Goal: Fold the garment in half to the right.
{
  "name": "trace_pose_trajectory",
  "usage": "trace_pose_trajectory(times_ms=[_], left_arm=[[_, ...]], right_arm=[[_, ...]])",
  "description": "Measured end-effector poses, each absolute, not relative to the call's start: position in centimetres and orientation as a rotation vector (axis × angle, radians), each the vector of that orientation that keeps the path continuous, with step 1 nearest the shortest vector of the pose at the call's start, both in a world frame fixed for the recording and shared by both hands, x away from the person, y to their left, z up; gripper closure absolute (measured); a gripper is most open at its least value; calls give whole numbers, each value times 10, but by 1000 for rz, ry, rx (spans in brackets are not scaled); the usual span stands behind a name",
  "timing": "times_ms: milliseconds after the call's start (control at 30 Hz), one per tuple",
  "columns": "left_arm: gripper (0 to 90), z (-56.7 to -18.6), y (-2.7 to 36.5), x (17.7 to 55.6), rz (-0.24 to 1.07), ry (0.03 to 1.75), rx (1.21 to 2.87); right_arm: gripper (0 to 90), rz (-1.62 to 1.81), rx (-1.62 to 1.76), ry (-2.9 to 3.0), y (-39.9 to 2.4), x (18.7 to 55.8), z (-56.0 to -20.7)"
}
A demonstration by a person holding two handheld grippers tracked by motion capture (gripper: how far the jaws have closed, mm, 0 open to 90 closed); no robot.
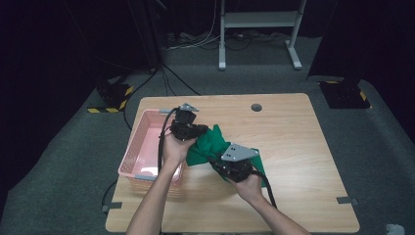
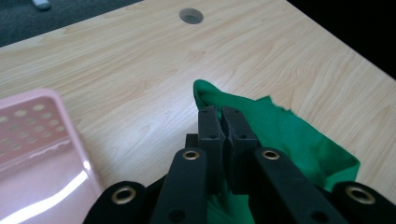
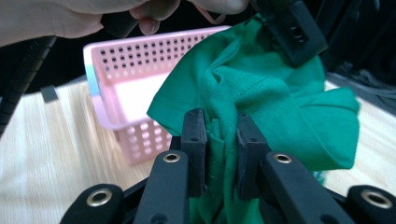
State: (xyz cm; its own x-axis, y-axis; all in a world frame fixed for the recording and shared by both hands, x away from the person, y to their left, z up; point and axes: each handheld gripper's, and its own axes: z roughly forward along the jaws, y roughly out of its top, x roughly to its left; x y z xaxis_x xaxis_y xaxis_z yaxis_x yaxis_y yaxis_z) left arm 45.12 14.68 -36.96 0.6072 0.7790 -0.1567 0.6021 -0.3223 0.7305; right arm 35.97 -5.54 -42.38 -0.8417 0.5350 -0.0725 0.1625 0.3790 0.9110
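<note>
I have a green T-shirt (image 1: 208, 144) held up between my two grippers, above the wooden worktop (image 1: 293, 142). My left gripper (image 2: 219, 119) has its jaws pressed almost flat together, pinching a thin fold near one edge of the shirt; in the left gripper view the rest of the cloth trails off to the right over the wood. My right gripper (image 3: 222, 126) is clamped on a thicker bunch of the fabric, so its jaws stand a little apart with the gathered cloth filling the gap between them. In the high view the shirt stretches from the left gripper (image 1: 188, 128) down to the right gripper (image 1: 234, 169), just beside the pink perforated basket (image 1: 139, 147) that sits at the left edge of the worktop. The right gripper view shows the basket (image 3: 130, 60) behind the hanging shirt (image 3: 261, 84), with my left hand (image 3: 70, 14) above it.
</note>
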Motion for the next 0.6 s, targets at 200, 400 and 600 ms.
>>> trace_pose_trajectory(times_ms=[200, 400, 600], left_arm=[[863, -395, 127, 457, 246, 1124, 1957], [851, -426, 90, 470, 185, 1125, 1946], [847, -443, 60, 475, 185, 1099, 1999]], right_arm=[[775, 1441, 670, 2265, -70, 361, -432], [774, 1439, 818, 2236, -111, 360, -454], [771, 1399, 899, 2231, -138, 359, -470]])
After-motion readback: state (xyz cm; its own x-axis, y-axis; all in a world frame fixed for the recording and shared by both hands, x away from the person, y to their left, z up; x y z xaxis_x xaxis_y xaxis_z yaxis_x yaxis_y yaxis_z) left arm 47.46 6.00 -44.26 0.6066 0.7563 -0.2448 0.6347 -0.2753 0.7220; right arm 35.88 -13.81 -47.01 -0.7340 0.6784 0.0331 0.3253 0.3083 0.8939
